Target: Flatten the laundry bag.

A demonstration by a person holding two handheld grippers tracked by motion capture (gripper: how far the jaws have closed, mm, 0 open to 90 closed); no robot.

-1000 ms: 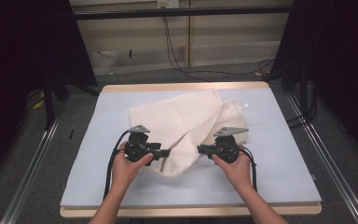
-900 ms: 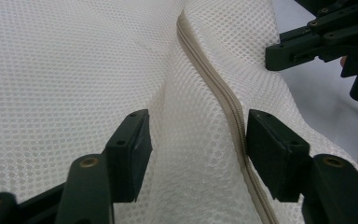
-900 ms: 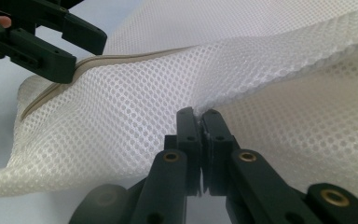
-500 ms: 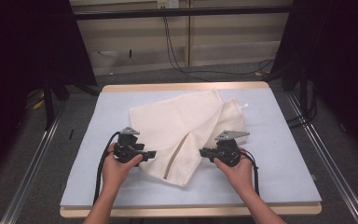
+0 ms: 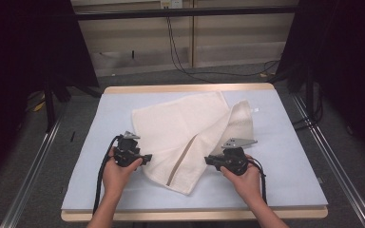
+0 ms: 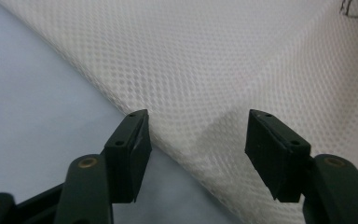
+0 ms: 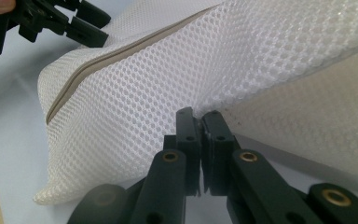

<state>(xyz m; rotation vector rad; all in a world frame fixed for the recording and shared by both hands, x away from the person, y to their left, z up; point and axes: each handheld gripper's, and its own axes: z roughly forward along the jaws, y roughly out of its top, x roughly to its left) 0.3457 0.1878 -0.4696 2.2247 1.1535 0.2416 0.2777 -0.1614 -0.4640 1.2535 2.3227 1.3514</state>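
A white mesh laundry bag (image 5: 190,135) lay crumpled across the middle of the table (image 5: 285,156), on a pale blue-grey covering that looked smooth and matte, with a light wooden edge showing along the near and far sides. The bag was a soft, flat pouch of netting, folded over on itself so that one flap ran up toward the far right corner. A beige zipper band (image 5: 180,159) cut a straight diagonal line down its near half.

Seen up close from the left gripper view, the weave was fine and regular, tiny round holes in even rows, slightly shiny. From the right gripper view the cells looked larger and hexagonal, like honeycomb, and the fabric bulged where it was lifted.

The left gripper (image 5: 146,159) sat at the bag's left edge, low over the table. Its two black, blocky jaws stood spread, having just narrowed a little, with the bag's hem (image 6: 191,135) lying between them and no pad visibly pressing on it.

The right gripper (image 5: 210,160) was at the bag's near right edge. Its jaws were pressed together, pinching a fold of the mesh between the flat black pads (image 7: 189,128), and the cloth rose in a taut ridge from that pinch.

Both hands gripped the dark plastic handles, cables trailing back along the forearms.
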